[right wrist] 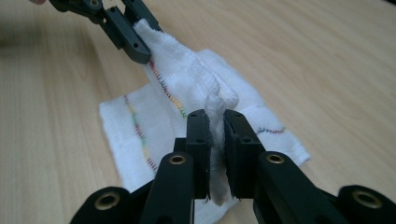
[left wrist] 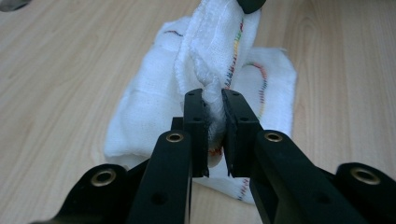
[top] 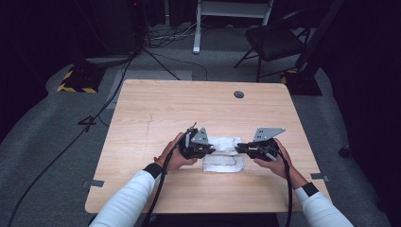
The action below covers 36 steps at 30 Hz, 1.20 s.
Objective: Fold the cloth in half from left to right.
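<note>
1. Black jaws of the left gripper (left wrist: pixel 214 135) are clamped narrowly on a bunched edge of the white cloth (left wrist: pixel 154 116); the right gripper (right wrist: pixel 214 149) pinches the opposite end of that raised fold the same way.
2. Most of the cloth lies on the wooden table (top: pixel 156 109), near its front middle, with the pinched ridge lifted off it between the two grippers.
3. Risk, as I judge it: each grip bites only a thin twist of fabric, so pulling the hands apart unevenly could slip one end free and collapse the fold.
4. Dragging sideways could also skew the lower layer, since nothing pins it.
5. Beyond the cloth, a round cable hole (top: pixel 239 94) sits near the table's far edge, well apart; nothing blocks the hands.
6. Past the table stands a folding chair (top: pixel 274 40).
</note>
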Motion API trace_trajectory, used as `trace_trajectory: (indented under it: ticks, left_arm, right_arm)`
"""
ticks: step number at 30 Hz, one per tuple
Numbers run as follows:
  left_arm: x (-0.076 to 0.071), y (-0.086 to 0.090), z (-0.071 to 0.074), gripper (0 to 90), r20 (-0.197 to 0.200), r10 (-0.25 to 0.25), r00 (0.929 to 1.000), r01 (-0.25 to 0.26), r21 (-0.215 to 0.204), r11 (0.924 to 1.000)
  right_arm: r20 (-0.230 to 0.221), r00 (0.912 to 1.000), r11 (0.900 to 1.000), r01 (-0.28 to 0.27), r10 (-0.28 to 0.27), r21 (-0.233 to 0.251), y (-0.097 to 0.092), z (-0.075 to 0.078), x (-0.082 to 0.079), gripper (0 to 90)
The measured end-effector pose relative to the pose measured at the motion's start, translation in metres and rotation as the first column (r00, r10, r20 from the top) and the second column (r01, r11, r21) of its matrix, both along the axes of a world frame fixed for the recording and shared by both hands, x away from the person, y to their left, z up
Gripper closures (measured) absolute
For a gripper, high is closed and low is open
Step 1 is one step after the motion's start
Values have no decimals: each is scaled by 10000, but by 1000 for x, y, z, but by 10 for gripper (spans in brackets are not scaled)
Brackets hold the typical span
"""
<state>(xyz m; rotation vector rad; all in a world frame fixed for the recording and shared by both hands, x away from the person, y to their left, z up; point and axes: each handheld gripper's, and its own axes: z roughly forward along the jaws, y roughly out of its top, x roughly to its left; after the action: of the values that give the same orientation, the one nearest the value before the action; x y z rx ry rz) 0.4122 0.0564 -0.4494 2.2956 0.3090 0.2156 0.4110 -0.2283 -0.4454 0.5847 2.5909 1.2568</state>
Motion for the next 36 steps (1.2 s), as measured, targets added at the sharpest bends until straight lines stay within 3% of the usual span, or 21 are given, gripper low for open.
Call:
trace_trajectory:
  ticks: [5, 17, 25, 30, 33, 36]
  left_arm:
    - [-12, -1, -12, 811, -98, -193, 9998, 197, 404, 9990]
    - [-26, 2, -29, 792, -578, -214, 9981, 251, 646, 9976]
    - [-28, 2, -37, 801, -340, -213, 9992, 237, 706, 9972]
    - [-25, 3, -38, 807, -479, -225, 9986, 251, 544, 9982]
    - [-27, 3, -36, 798, -486, -177, 9987, 206, 600, 9980]
    - [-28, 5, -35, 764, -452, -225, 9987, 252, 591, 9979]
  right_arm:
    - [-279, 9993, 9990, -262, 253, -353, 1, -9, -11, 808]
    - [-646, 9973, 9938, -417, 351, -1028, 0, -28, -24, 804]
    - [-550, 9982, 9924, -284, 219, -1195, 0, -41, -28, 811]
    - [-631, 9978, 9920, -289, 213, -1227, 0, -41, -26, 810]
    - [-418, 9987, 9885, -353, 294, -1469, 1, -36, -27, 805]
    - [-565, 9980, 9905, -339, 265, -1333, 0, -38, -26, 802]
